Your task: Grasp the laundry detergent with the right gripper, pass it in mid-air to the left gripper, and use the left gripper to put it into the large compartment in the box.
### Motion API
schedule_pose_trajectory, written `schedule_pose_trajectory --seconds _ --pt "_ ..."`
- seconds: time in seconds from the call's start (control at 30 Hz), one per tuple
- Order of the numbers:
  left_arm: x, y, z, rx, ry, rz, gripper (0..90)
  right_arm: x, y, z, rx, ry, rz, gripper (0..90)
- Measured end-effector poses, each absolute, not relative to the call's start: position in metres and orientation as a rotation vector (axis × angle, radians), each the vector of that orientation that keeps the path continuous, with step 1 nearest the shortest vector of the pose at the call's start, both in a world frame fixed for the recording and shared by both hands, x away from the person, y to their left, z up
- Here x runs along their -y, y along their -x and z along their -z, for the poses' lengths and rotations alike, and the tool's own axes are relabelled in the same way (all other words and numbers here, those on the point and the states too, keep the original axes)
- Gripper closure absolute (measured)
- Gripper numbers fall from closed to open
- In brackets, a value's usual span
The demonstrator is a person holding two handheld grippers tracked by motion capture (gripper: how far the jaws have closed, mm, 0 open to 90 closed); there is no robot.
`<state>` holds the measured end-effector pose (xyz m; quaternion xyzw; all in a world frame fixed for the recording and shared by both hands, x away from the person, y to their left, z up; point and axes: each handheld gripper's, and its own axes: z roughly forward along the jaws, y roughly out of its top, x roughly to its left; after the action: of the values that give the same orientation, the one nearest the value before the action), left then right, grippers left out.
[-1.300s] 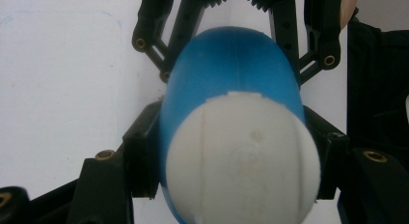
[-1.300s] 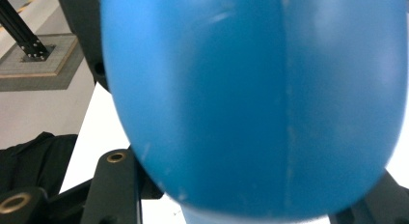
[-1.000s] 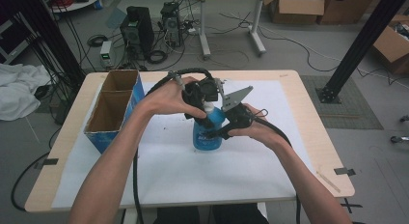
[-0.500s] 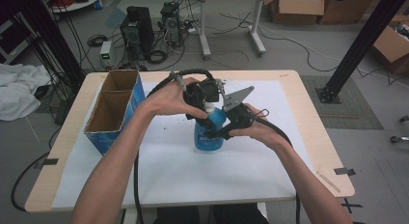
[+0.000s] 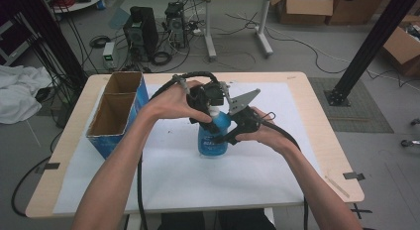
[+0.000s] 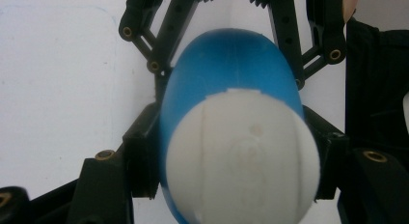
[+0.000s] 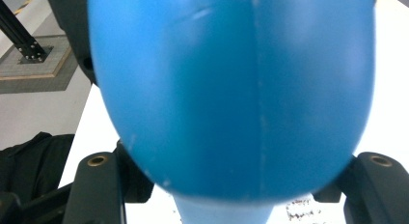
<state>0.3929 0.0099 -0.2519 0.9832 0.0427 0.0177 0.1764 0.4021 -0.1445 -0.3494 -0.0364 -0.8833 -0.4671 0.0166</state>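
A blue spray bottle (image 5: pixel 212 140) stands upright on the white sheet near the table's middle. My left gripper (image 5: pixel 210 110) comes down from above. In the left gripper view its jaws are shut on the bottle's white cap (image 6: pixel 241 161), one pad on each side. My right gripper (image 5: pixel 226 136) reaches in from the right at the bottle's shoulder. Its jaws have just been opening, and the blue body (image 7: pixel 231 89) sits between them and hides the fingertips. The right gripper's black linkages (image 6: pixel 159 64) flank the bottle in the left gripper view.
An open cardboard box with blue sides (image 5: pixel 119 111) stands at the table's left, two compartments deep. The white sheet (image 5: pixel 247 180) covers most of the wooden table (image 5: pixel 327 141). Cables trail from both grippers. Computers, cartons and a black post stand on the floor beyond.
Both hands and the bottle have kept their places. The right gripper's jaws look slightly wider around the bottle than a second ago.
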Motion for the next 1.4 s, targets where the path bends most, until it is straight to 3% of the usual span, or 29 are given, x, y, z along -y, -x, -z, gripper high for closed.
schedule_pose_trajectory --seconds 0.77,1.23,1.4 --pt "-0.017 -0.391 0.247 -0.138 -2.771 -0.06 37.9 0.154 -0.402 0.346 2.763 0.134 1.448 29.3" --pt "-0.025 -0.389 0.24 -0.167 -2.772 -0.059 38.0 0.164 -0.402 0.345 2.779 0.202 1.44 15.6" --pt "-0.029 -0.39 0.235 -0.196 -2.777 -0.05 37.9 0.173 -0.402 0.342 2.798 0.218 1.432 14.9"
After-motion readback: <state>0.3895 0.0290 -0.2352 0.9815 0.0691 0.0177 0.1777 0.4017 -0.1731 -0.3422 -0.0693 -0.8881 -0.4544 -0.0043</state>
